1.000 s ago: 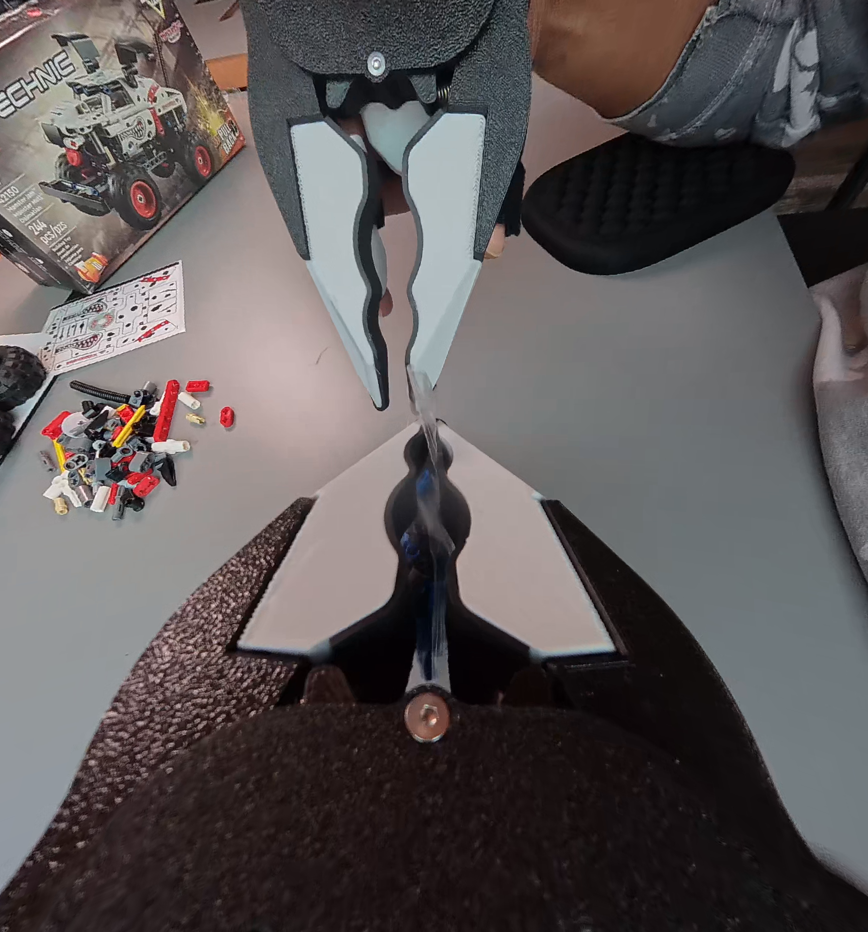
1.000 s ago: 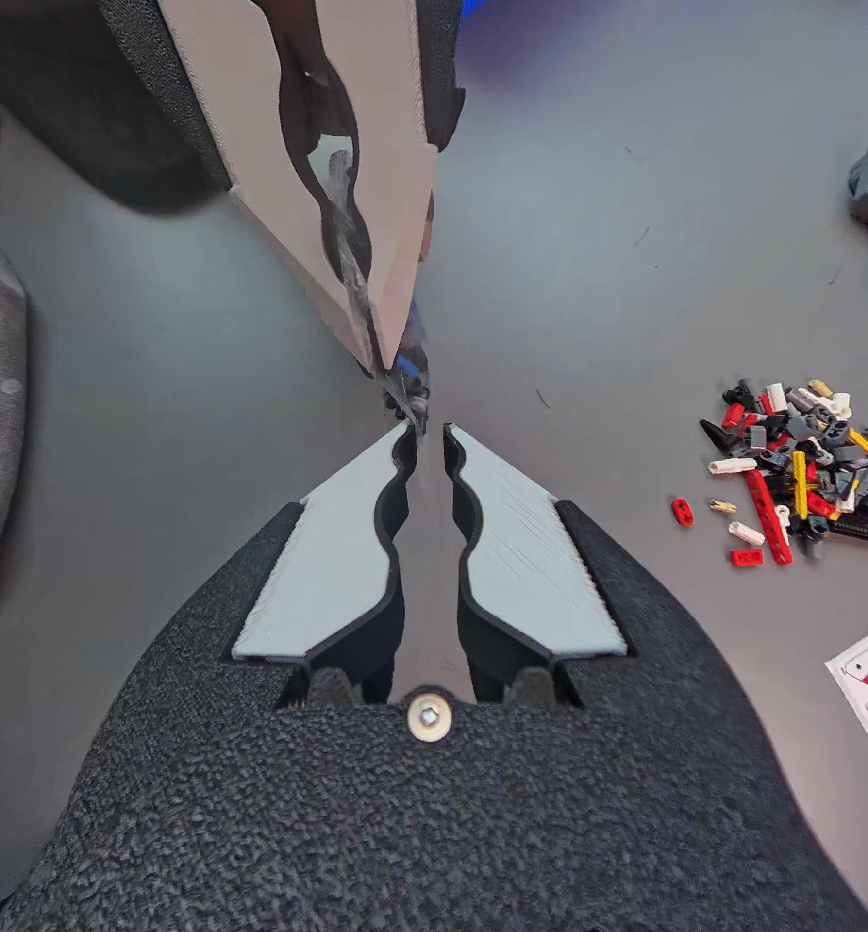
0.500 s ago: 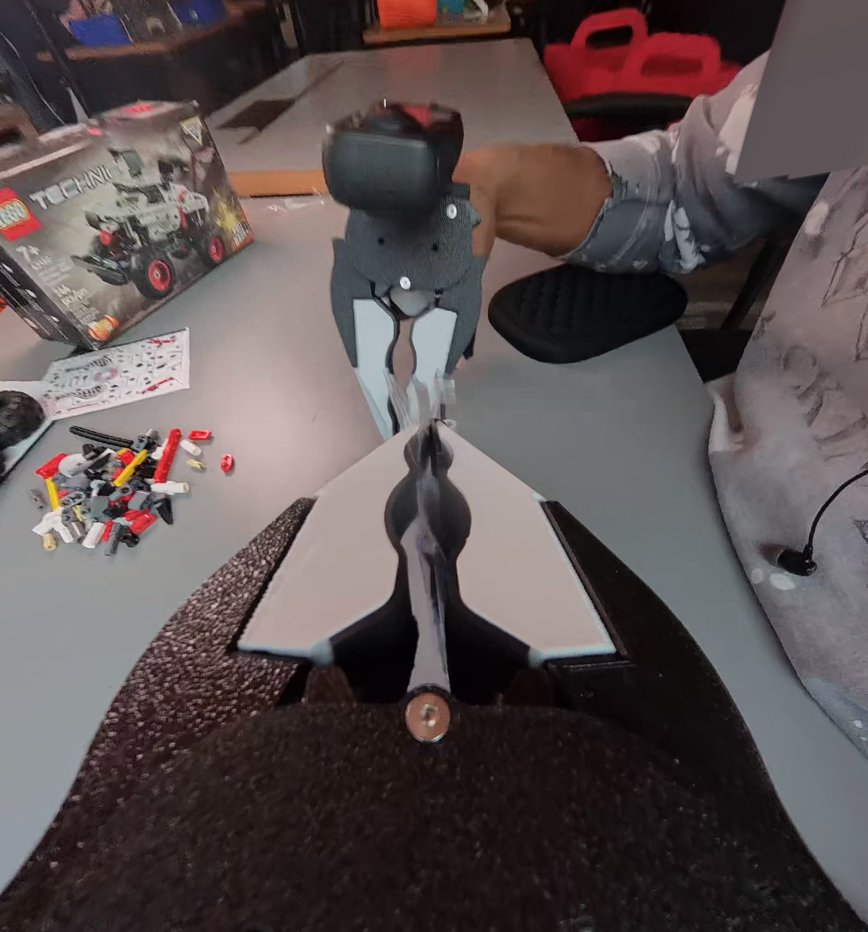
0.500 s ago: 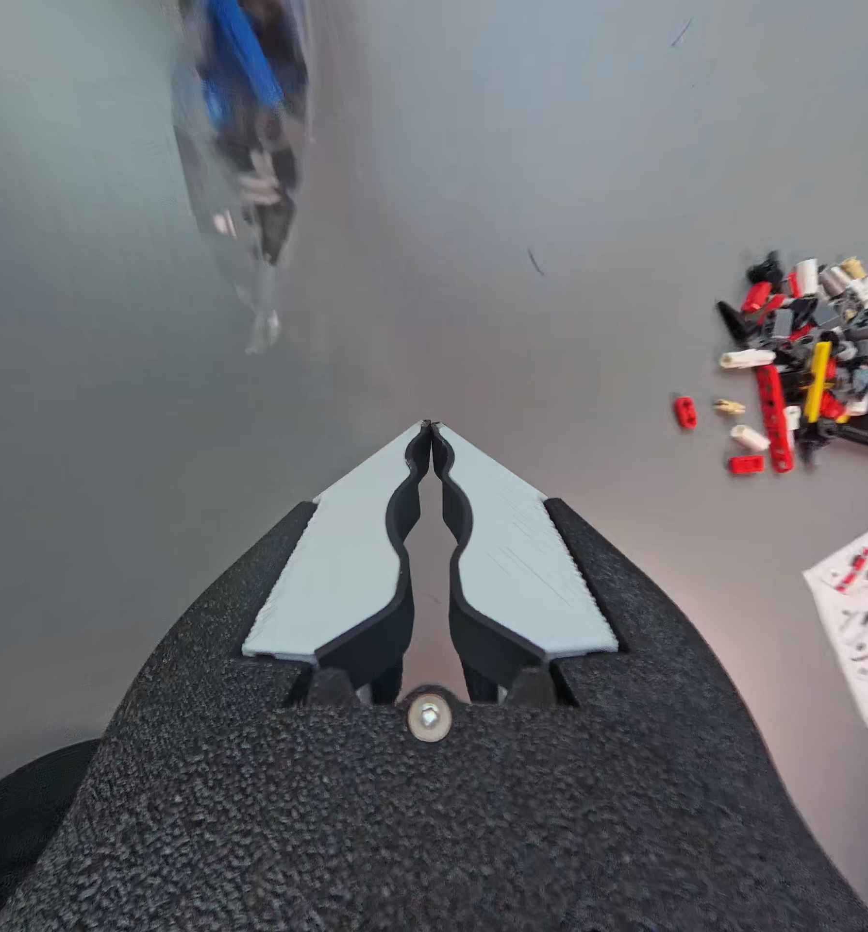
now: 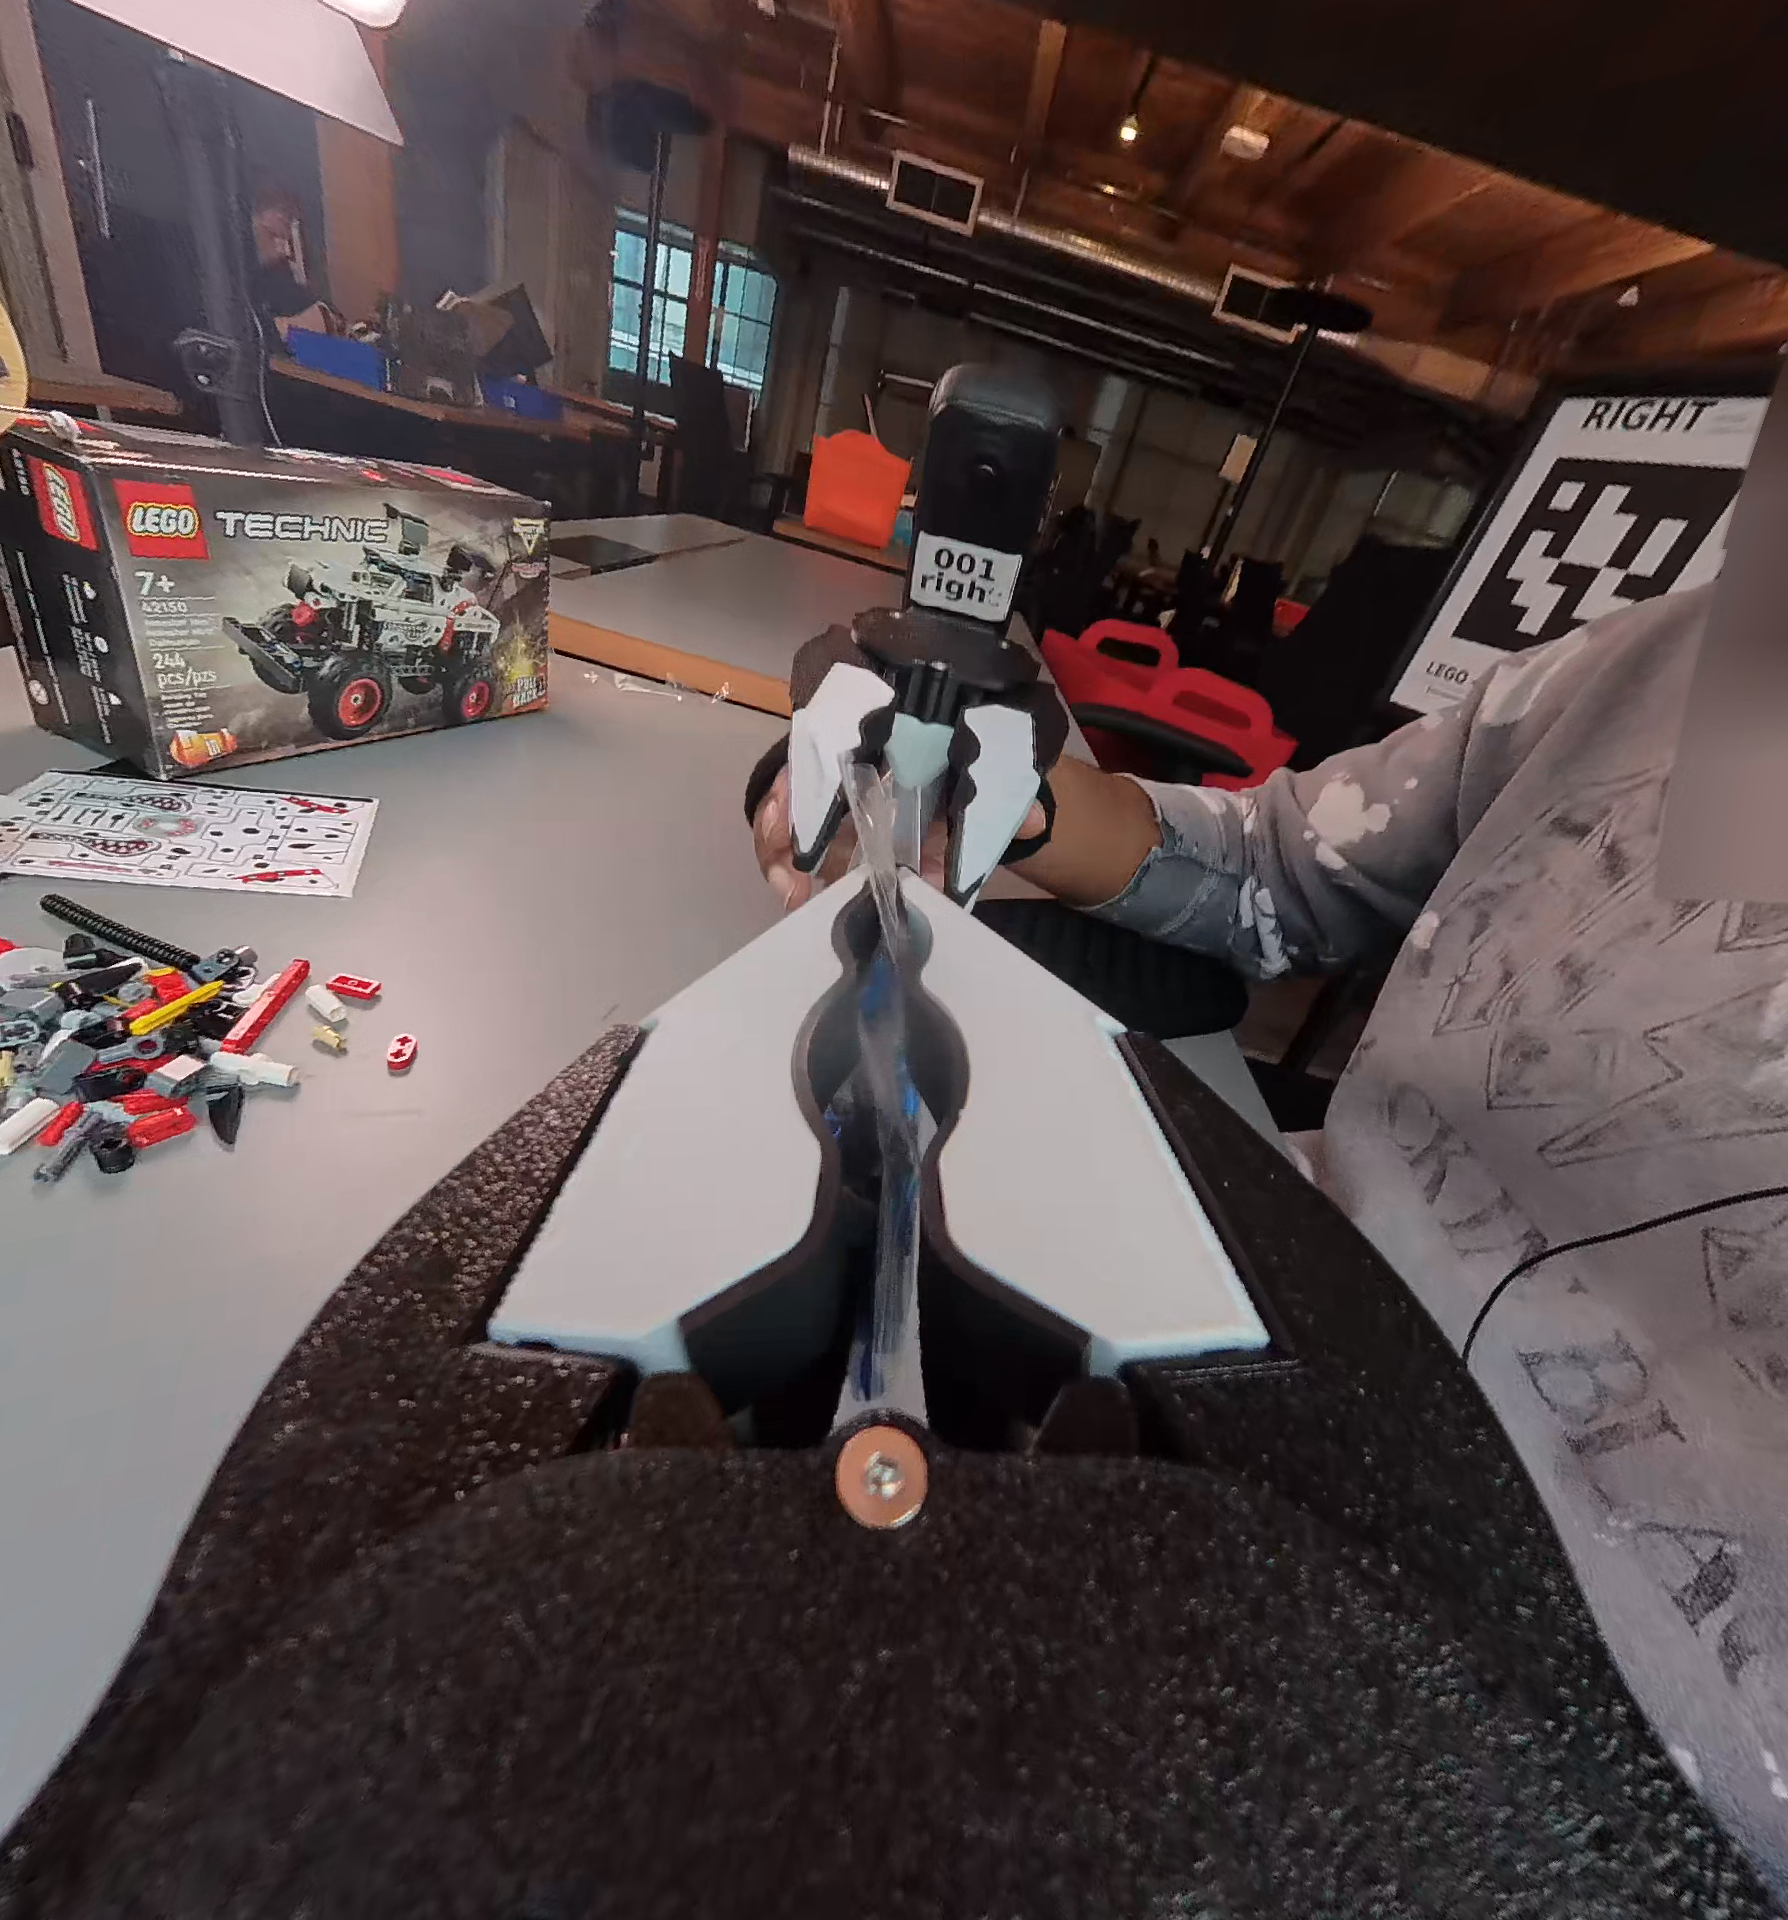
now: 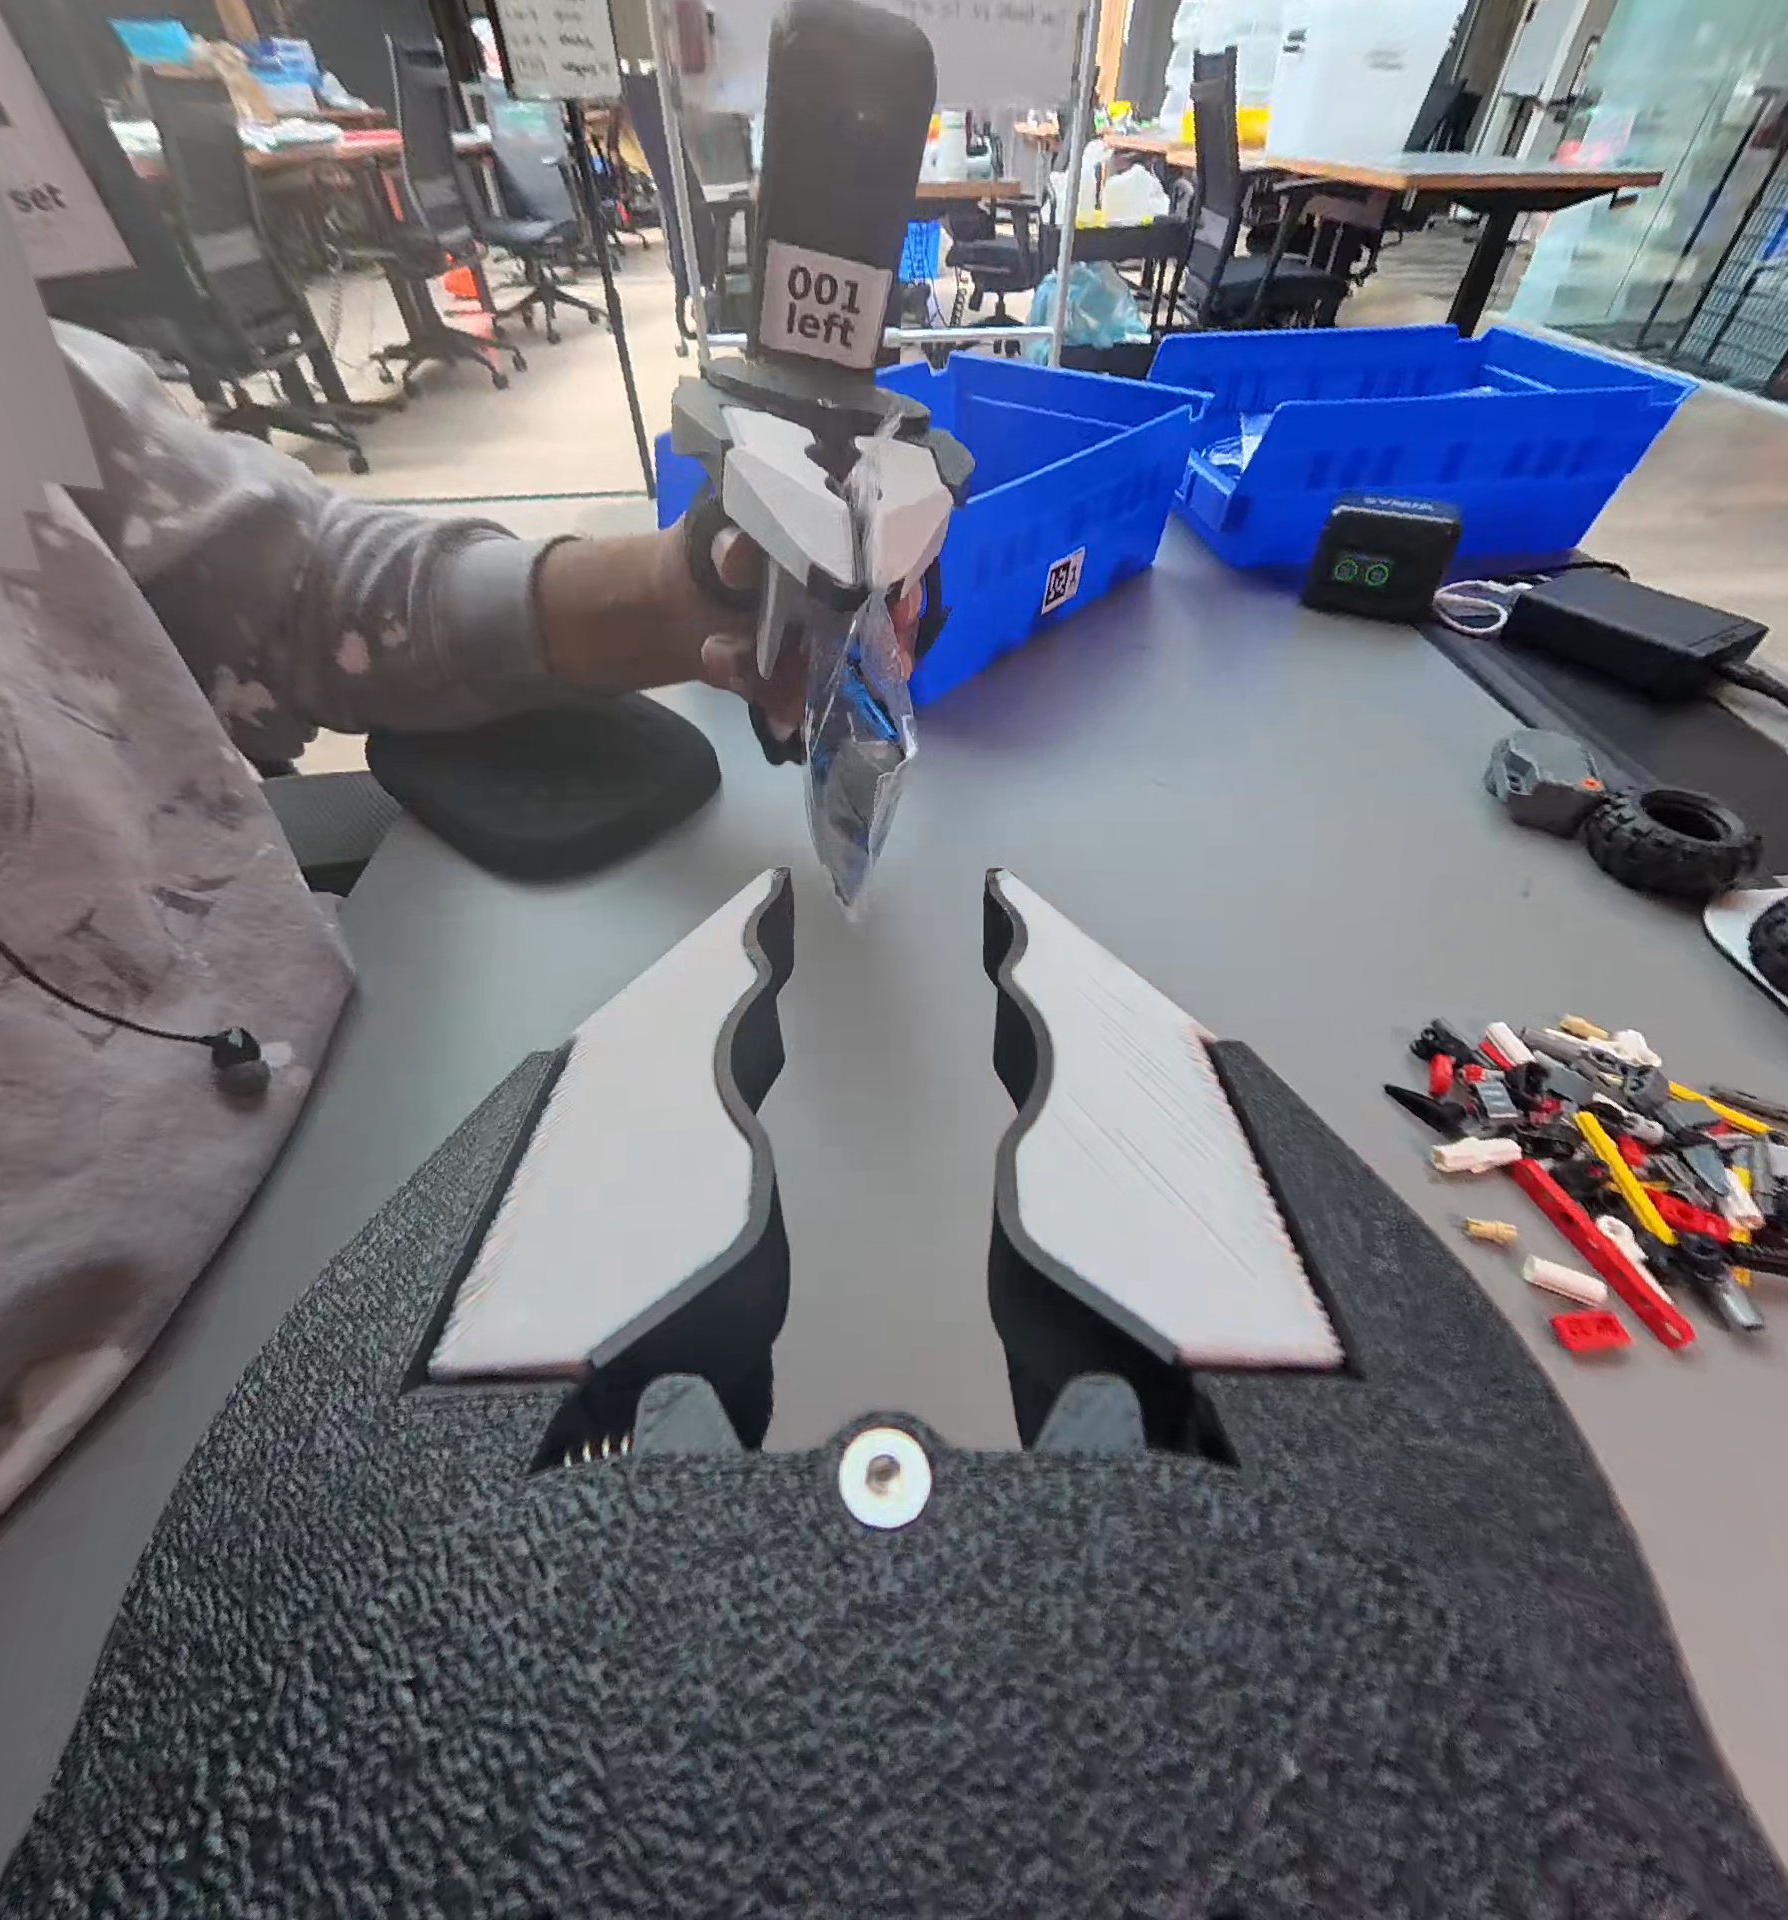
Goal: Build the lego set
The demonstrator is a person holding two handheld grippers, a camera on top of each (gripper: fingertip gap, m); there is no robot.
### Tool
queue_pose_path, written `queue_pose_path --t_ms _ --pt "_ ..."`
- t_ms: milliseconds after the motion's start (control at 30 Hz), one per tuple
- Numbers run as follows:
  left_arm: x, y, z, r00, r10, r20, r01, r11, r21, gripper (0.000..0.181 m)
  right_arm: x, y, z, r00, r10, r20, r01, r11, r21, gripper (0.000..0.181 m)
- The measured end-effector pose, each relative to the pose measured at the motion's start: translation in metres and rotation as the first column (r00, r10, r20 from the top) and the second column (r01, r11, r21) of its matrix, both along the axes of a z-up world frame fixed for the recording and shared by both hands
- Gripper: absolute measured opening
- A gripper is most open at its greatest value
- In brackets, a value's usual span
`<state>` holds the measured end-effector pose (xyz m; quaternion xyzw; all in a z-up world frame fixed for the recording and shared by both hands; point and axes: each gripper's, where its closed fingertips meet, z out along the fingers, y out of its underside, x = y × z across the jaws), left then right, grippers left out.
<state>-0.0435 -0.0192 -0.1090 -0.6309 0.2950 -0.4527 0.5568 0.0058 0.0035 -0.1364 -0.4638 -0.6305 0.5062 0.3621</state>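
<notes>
My left gripper is shut on a clear plastic bag of blue and dark Lego parts. In the right wrist view the left gripper holds the bag hanging down above the grey table. My right gripper is open and empty, its fingertips just below and on either side of the bag's lower end without touching it. In the left wrist view the right gripper faces mine, just beyond the bag. A pile of loose Lego parts lies on the table, also in the right wrist view.
The Lego box and a sticker sheet lie at the far left. Black tyres, two blue bins, a black wrist pad and small black devices are on the table. The person's sleeve is at the right. My hands' fingertips stand some 7 centimeters from each other.
Both grippers have tilted up from facing the table to level and drawn apart. The right gripper closed, then opened wide. The bag stays in the left gripper.
</notes>
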Motion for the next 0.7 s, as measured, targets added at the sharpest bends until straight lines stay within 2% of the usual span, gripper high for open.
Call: queue_pose_path --t_ms 100,133,167,233,333,400,500,600,700 --pt "0.002 0.001 0.004 0.996 -0.012 0.087 0.015 0.999 -0.031 0.0 -0.016 -0.008 0.005 0.998 -0.01 -0.066 0.004 0.996 -0.088 0.033" --pt "0.002 0.002 0.005 0.994 -0.013 0.108 0.018 0.999 -0.045 0.0 -0.019 -0.009 0.006 0.997 -0.016 -0.081 0.008 0.995 -0.097 0.023" --pt "0.002 0.005 0.004 0.993 -0.004 0.117 0.011 0.998 -0.059 0.0 -0.019 -0.011 0.008 0.995 -0.011 -0.099 0.001 0.995 -0.103 0.0" --pt "0.0 0.009 -0.003 0.996 0.019 0.092 -0.012 0.997 -0.077 0.0 -0.017 -0.01 0.007 0.997 -0.009 -0.08 0.0 0.994 -0.113 0.0" --pt "-0.002 0.012 -0.019 1.0 0.012 0.021 -0.009 0.991 -0.133 0.008 -0.01 0.001 0.013 0.998 -0.013 -0.06 -0.003 0.968 -0.251 0.0" --pt "-0.004 0.015 -0.033 0.999 0.011 -0.033 -0.017 0.983 -0.183 0.01 -0.004 0.007 0.006 1.0 0.003 -0.006 -0.005 0.951 -0.309 0.0" --pt "-0.002 0.017 -0.063 0.985 0.0 -0.173 -0.047 0.963 -0.266 0.017 -0.003 0.018 -0.018 0.994 -0.014 0.106 0.05 0.937 -0.346 0.0" --pt "0.0 0.014 -0.092 0.947 -0.029 -0.32 -0.076 0.948 -0.31 0.022 -0.006 0.019 -0.035 0.989 -0.004 0.15 0.062 0.92 -0.388 0.0" --pt "-0.001 0.014 -0.11 0.904 -0.035 -0.426 -0.107 0.946 -0.304 0.021 -0.009 0.025 -0.052 0.98 -0.035 0.198 0.101 0.937 -0.334 0.0"
